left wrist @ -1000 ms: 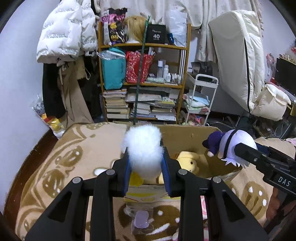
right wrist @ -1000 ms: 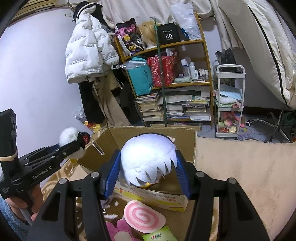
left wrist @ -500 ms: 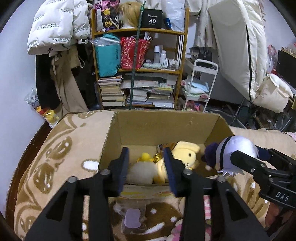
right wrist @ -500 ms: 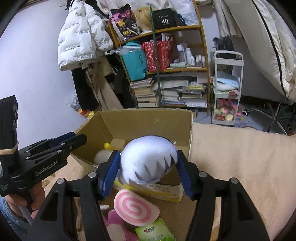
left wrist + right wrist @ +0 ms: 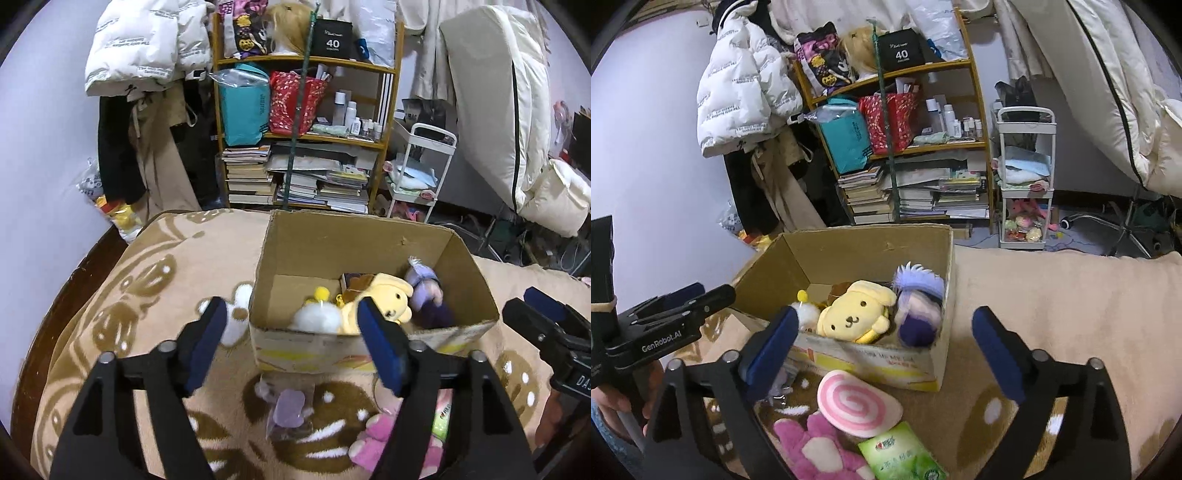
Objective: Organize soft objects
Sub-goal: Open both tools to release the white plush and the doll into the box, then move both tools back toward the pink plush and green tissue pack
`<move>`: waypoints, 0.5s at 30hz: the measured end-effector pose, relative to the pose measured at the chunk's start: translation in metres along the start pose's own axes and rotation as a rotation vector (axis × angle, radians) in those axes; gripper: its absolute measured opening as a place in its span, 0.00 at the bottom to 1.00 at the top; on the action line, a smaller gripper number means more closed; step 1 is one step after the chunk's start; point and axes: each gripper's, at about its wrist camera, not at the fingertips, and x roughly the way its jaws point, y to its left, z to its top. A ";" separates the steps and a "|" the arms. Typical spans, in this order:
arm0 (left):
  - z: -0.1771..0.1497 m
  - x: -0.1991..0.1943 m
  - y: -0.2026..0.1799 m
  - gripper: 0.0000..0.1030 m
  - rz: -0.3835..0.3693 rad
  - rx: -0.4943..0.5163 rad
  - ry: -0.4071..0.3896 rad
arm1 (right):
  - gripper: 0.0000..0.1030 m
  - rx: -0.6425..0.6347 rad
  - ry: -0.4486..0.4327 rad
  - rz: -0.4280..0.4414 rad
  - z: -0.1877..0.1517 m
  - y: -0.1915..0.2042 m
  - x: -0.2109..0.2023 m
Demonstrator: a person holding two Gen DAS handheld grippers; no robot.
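An open cardboard box [image 5: 369, 243] stands on the patterned blanket. In it lie a white pompom [image 5: 317, 319], a yellow dog plush [image 5: 388, 295] and a purple-haired doll [image 5: 424, 291]. My left gripper [image 5: 290, 321] hovers at the box's near wall, its jaws opening with nothing between them. My right gripper [image 5: 884, 325] hangs over the near right side of the box [image 5: 871, 247], jaws opening wide and empty. The doll [image 5: 918, 306] lies just beyond it, beside the yellow plush [image 5: 855, 312]. In front of the box lie a pink swirl plush [image 5: 857, 402], a pink fluffy toy [image 5: 820, 450] and a green packet [image 5: 901, 458].
A small purple item in a clear bag [image 5: 290, 406] lies on the blanket [image 5: 129, 314] before the box. Behind stand a crowded bookshelf [image 5: 303, 140] and a white trolley [image 5: 417, 177]. The bed's dark wooden edge [image 5: 74, 280] curves along the left.
The left gripper let go of the white pompom, which now lies in the box. The right gripper released the doll into the box. Both sets of jaws have spread wide.
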 end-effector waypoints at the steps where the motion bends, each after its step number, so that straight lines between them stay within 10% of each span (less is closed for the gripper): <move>1: -0.002 -0.004 0.000 0.79 -0.001 -0.002 0.000 | 0.99 -0.001 -0.001 -0.002 -0.001 0.000 -0.003; 15: -0.038 -0.056 -0.010 0.92 -0.003 0.017 0.038 | 1.00 -0.004 0.066 0.007 -0.025 0.007 -0.042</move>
